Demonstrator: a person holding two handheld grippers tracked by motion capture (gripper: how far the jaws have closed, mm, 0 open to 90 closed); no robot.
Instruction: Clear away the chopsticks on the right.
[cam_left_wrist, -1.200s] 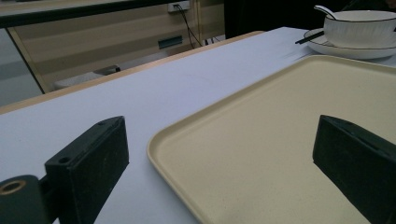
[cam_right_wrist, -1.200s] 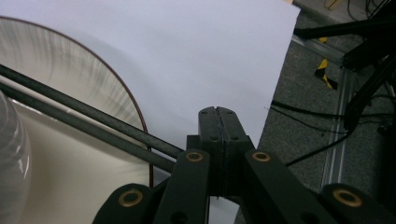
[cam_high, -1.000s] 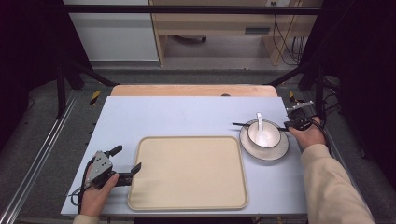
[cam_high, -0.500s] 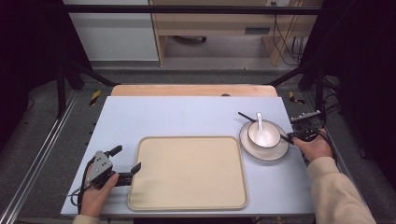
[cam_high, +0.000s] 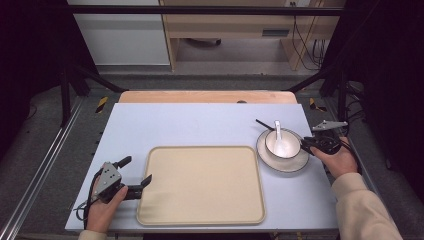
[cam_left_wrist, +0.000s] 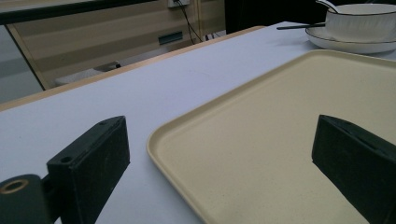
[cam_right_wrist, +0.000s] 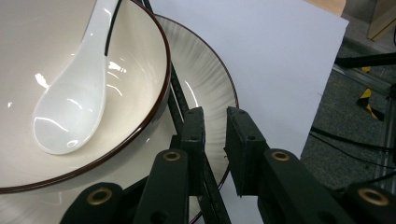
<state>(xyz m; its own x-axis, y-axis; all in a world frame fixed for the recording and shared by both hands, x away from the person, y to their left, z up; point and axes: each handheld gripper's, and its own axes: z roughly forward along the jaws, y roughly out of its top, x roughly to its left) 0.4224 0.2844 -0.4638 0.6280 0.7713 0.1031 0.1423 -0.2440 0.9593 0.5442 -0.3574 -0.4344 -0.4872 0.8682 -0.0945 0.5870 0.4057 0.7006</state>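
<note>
Right gripper (cam_right_wrist: 214, 140) at plate's right rim, jaws nearly together, small gap; black chopstick (cam_right_wrist: 180, 100) beside left jaw, grip uncertain. Bowl (cam_high: 282, 142) with white spoon (cam_right_wrist: 74, 93) sits on plate (cam_high: 282, 162). Left gripper (cam_high: 135, 175) spread wide, straddling tray (cam_high: 202, 185) corner.

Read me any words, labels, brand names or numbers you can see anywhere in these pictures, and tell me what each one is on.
There is no readable text.
The tray, bowl, spoon, plate and table are all unmarked.
The left gripper and right gripper bear no legible lettering.
The small dark plate on the wooden cabinet is too small to read.
</note>
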